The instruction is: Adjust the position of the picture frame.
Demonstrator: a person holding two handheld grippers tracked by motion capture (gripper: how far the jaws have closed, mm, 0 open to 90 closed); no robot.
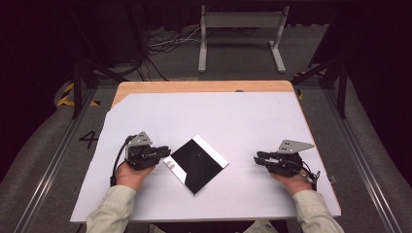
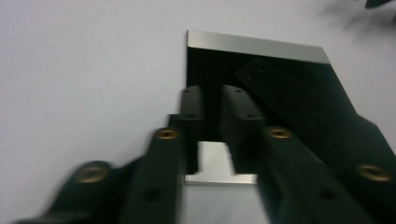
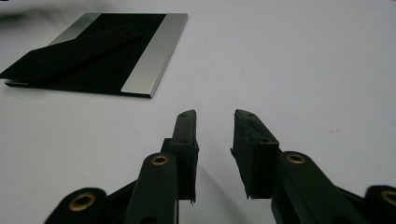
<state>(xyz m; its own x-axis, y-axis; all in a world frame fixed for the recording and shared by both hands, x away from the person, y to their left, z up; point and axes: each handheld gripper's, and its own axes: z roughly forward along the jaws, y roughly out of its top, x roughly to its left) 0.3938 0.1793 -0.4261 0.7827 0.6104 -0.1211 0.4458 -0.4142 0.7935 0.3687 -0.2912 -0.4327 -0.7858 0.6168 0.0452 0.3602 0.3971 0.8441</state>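
We see the black square plate (image 1: 198, 164) with silver edge strips lying flat mid-desk on the white sheet (image 1: 243, 116). Our left claw (image 1: 166, 153) sits at its left corner, jaws narrowed over the silver edge. Our right claw (image 1: 257, 158), well apart to the right, stands partly spread, pinching nothing.

One black plate (image 1: 198, 164) – two tongs – left (image 1: 165, 151), right (image 1: 259, 157)

A flat black square plate (image 1: 197, 164) with silver edge strips lies cornerwise on the white sheet (image 1: 243, 121).
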